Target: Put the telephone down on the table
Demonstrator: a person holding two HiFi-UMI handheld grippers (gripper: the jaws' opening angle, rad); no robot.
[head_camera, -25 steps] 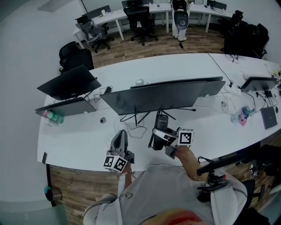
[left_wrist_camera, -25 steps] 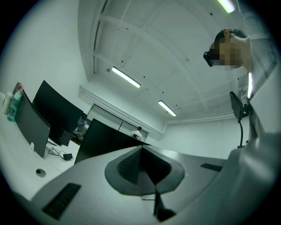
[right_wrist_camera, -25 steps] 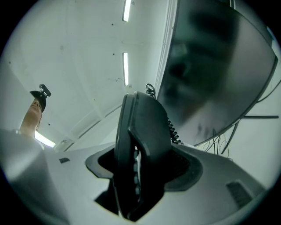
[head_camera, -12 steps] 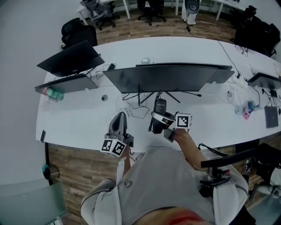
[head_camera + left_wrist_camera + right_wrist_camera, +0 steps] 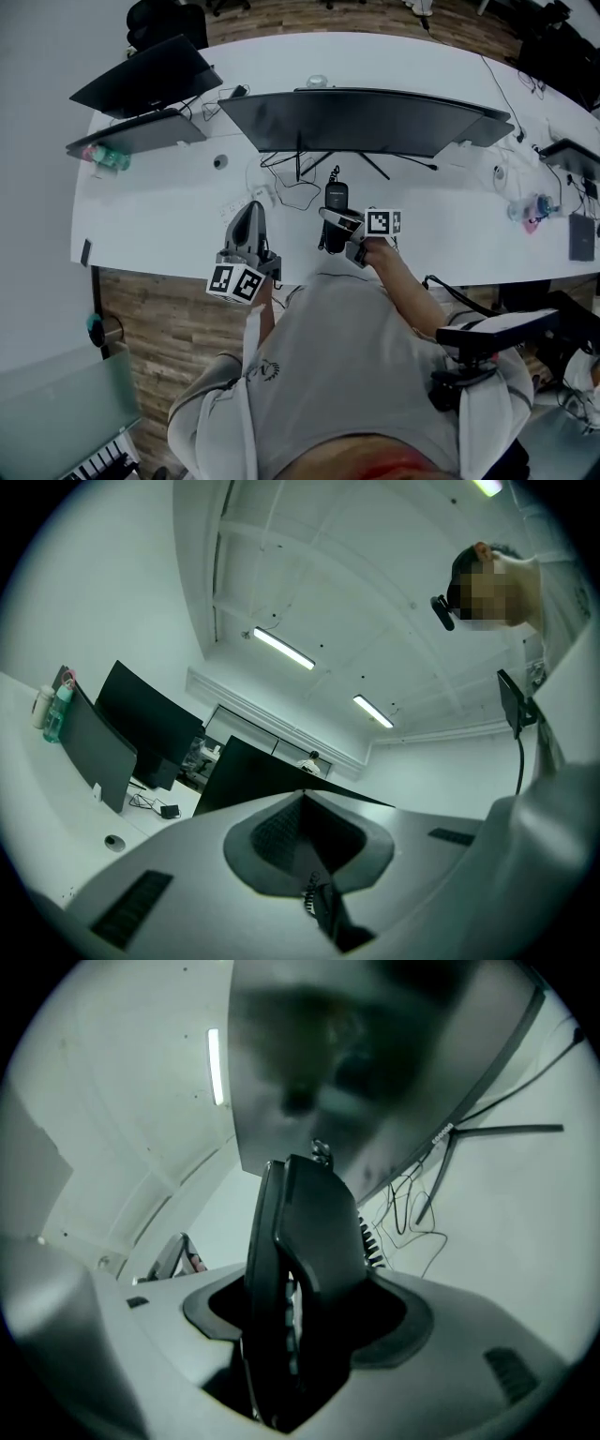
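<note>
The black telephone (image 5: pixel 336 199) stands upright over the white table (image 5: pixel 159 225), just in front of the big monitor's stand. My right gripper (image 5: pixel 337 223) is shut on it from the near side. In the right gripper view the telephone (image 5: pixel 305 1241) fills the gap between the jaws of the right gripper (image 5: pixel 302 1321), and a coiled cord shows behind it. My left gripper (image 5: pixel 249 220) hovers over the table's front edge to the left; in its own view the left gripper (image 5: pixel 305 808) points up at the ceiling, its jaws together with nothing seen between them.
A wide curved monitor (image 5: pixel 366 117) stands behind the telephone, with loose cables (image 5: pixel 291 192) at its foot. Two dark screens (image 5: pixel 141 80) and a bottle (image 5: pixel 103 157) sit at the table's left end. More gear (image 5: pixel 530 206) lies at the right. A chair arm (image 5: pixel 497 333) is near my right elbow.
The head view has dropped lower and closer to the table. Both grippers keep about the same place by the front edge, the right one still shut on the telephone.
</note>
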